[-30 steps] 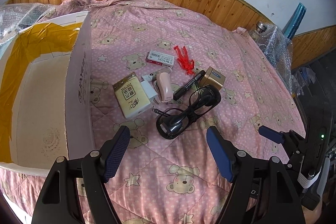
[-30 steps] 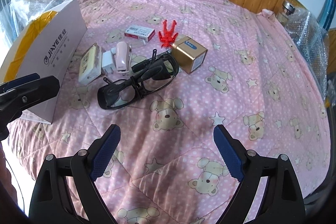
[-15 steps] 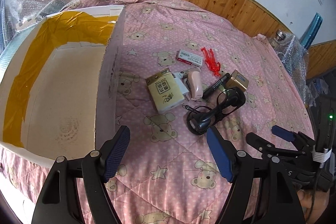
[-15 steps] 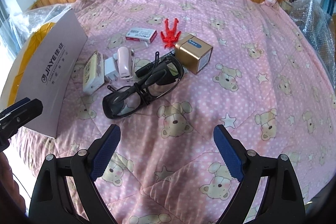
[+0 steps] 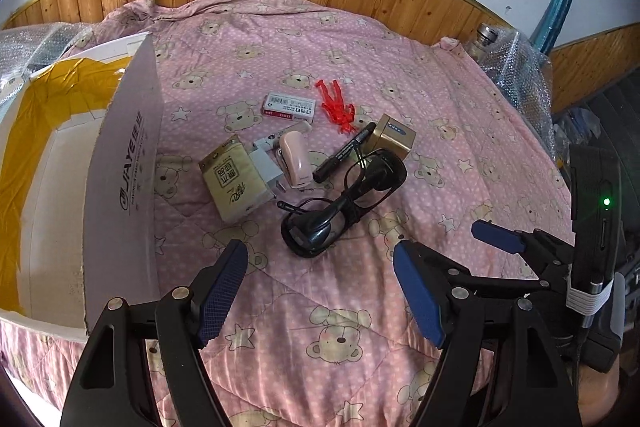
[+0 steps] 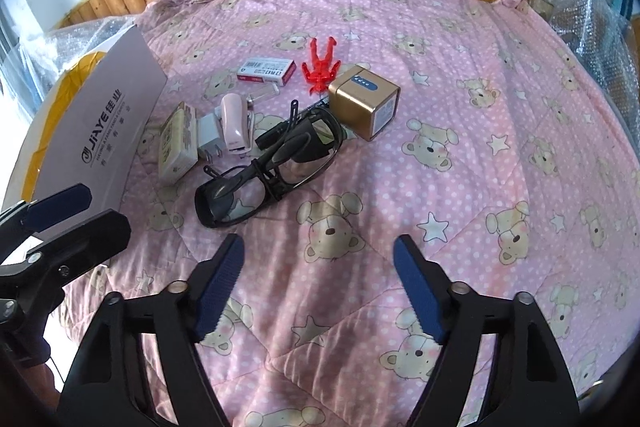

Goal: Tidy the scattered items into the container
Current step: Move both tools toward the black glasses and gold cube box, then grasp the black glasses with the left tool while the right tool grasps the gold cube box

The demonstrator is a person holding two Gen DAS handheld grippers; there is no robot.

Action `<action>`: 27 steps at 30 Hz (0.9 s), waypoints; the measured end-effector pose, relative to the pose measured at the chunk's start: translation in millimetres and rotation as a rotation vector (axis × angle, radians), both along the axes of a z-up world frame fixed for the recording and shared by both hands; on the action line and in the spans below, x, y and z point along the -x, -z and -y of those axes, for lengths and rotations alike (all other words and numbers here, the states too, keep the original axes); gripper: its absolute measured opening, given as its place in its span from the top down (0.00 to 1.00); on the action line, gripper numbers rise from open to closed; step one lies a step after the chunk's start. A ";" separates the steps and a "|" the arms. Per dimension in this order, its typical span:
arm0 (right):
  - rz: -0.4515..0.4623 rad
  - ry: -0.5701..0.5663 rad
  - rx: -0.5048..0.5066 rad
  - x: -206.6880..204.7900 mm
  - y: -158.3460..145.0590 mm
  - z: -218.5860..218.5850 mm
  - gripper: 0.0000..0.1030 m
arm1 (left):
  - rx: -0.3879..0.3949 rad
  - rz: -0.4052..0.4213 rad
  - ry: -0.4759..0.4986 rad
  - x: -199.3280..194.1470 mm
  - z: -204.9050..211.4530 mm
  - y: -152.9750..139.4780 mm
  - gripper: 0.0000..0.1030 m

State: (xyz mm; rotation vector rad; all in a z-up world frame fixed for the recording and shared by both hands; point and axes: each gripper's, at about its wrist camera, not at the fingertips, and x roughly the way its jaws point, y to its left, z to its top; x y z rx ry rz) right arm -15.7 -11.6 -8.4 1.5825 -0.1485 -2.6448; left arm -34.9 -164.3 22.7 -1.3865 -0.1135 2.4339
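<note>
Both the left gripper point(image 5: 320, 291) and right gripper point(image 6: 318, 287) hover with jaws spread, holding nothing. Nothing looks packed yet: the box point(image 5: 120, 163) at the bed's left edge appears empty. Mid-bed lie one pair of glasses point(image 6: 268, 171), one marker point(image 5: 344, 153), one gold cube point(image 6: 364, 105), one red figure point(image 6: 320, 67), one stapler point(image 5: 294, 159), one charger plug point(image 5: 266, 167), two small packets.
</note>
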 end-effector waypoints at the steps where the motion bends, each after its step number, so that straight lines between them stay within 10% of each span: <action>1: 0.009 -0.001 0.013 2.0 2.1 -0.7 0.40 | 0.006 0.005 -0.003 1.4 -0.5 2.7 0.26; 27: 0.148 0.010 0.061 56.1 44.2 -47.9 0.41 | 0.049 0.094 0.104 63.3 -46.9 42.5 0.26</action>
